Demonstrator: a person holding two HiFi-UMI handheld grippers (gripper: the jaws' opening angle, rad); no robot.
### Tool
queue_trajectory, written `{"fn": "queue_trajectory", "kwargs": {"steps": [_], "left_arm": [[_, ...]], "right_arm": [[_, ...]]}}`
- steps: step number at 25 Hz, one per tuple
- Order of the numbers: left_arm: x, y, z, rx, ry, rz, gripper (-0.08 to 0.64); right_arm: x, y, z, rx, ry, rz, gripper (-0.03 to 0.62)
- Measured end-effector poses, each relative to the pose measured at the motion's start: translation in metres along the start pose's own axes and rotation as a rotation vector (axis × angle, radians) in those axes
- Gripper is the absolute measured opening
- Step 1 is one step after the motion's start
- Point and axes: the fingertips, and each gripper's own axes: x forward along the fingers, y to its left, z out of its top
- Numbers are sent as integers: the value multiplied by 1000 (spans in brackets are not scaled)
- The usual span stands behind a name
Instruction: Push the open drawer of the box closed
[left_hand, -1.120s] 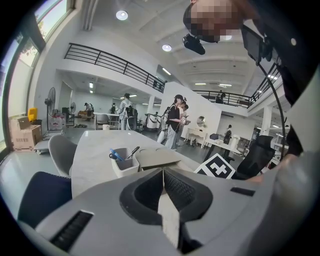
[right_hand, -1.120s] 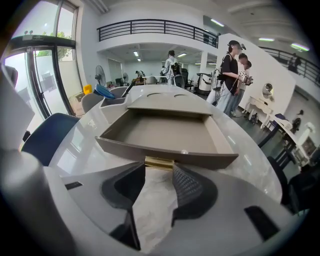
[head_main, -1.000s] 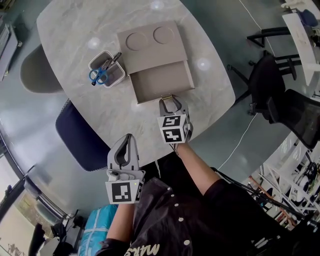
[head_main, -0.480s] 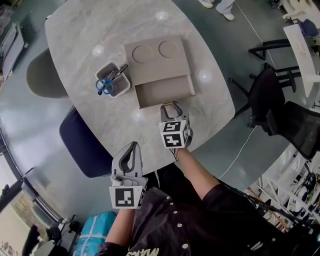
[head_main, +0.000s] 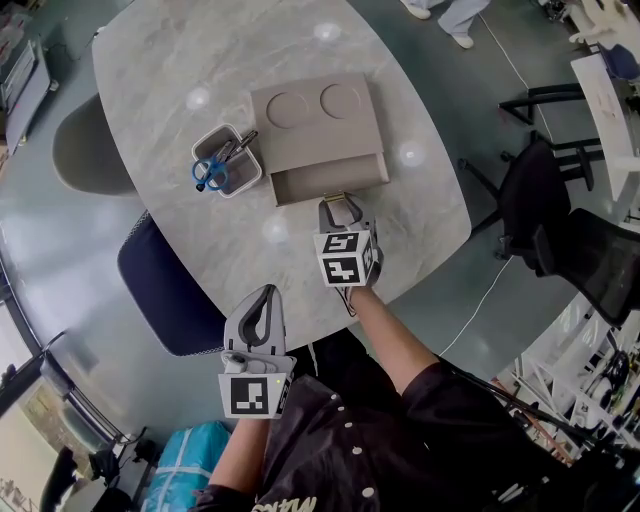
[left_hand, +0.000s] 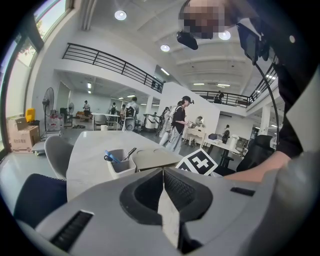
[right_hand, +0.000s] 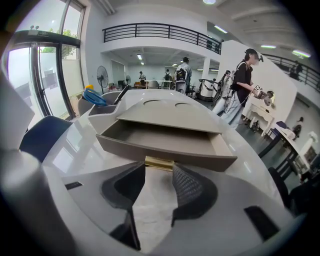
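- The right claw (right_hand: 159, 168) is open. Its jaws stand apart with nothing clamped between them, and their tips are set against the front of the drawer (right_hand: 165, 142).
- The brass handle (right_hand: 159, 162) lies straight ahead of the right claw, spanning the gap between the two tips. It looks touched or very nearly so.
- The drawer sticks out of the box (head_main: 315, 118) toward the right claw. Part of its empty inside shows, so it is not shut yet.
- The box sits beyond the drawer, directly ahead of the right claw, flat on the surface (head_main: 170, 60).
- The left claw (left_hand: 163, 172) is closed, jaws pressed together and holding nothing. It hangs back off the edge of the surface, well behind and to the left of the right claw.
- A cup (head_main: 226, 160) with scissors (head_main: 207, 172) stands ahead and to the left of the right claw, just beside the box and clear of the drawer's path.
- Judged from this, the push is partly done. A short stretch of travel remains, and a straight press forward on the drawer front should finish it.
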Motion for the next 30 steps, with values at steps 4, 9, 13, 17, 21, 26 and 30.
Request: {"fn": "queue_trajectory", "kwargs": {"steps": [4, 9, 13, 17, 21, 26, 30], "left_arm": [[2, 1, -2, -2, 4, 3, 17], [5, 3, -4, -2, 11, 4, 17], [10, 4, -3, -3, 11, 6, 17], [13, 4, -4, -4, 12, 5, 17], [14, 5, -6, -5, 16, 6, 17], [14, 8, -7, -7, 17, 10, 17], [13, 7, -6, -5, 10, 9, 17]], "right_arm": [[11, -2, 9, -3, -8, -5, 169], [23, -6, 23, -7, -23, -7, 169], [32, -8, 34, -12, -34, -7, 169], [40, -11, 42, -15, -44, -6, 169], [45, -11, 45, -9, -43, -6, 169], [49, -11, 47, -8, -44, -7, 169], [49, -11, 47, -2, -41, -10, 170]]}}
